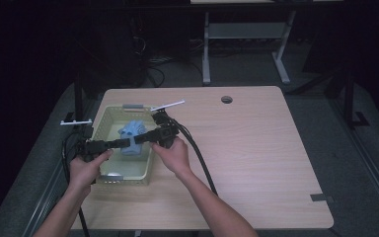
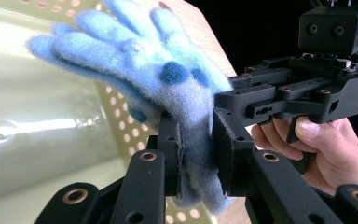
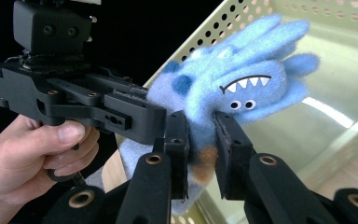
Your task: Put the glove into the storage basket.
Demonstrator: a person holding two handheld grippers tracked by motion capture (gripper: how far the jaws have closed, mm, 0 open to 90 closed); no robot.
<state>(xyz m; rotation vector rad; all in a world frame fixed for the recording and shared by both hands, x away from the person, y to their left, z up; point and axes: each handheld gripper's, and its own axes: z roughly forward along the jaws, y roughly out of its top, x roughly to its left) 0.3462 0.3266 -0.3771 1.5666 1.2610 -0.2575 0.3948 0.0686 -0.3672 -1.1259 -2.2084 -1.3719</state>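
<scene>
A fuzzy blue glove (image 1: 133, 129) with darker blue dots and a toothy monster face hangs over a pale yellow perforated basket (image 1: 106, 116) at the table's left. My left gripper (image 1: 128, 143) comes in from the left and my right gripper (image 1: 139, 139) from the right, and they meet at the glove's lower end. In the left gripper view, my left gripper (image 2: 196, 126) is shut on the cuff of the glove (image 2: 135, 51). The right gripper view has my right gripper (image 3: 200, 121) shut on the same glove (image 3: 247, 70), just beside the other jaws.
The basket's glossy floor (image 2: 37, 107) lies under the glove. Black cables (image 1: 197, 153) trail from the right gripper across the wooden table (image 1: 256, 148). A cable hole (image 1: 226, 99) sits at the back, and a grey tape strip (image 1: 322, 198) near the front right corner.
</scene>
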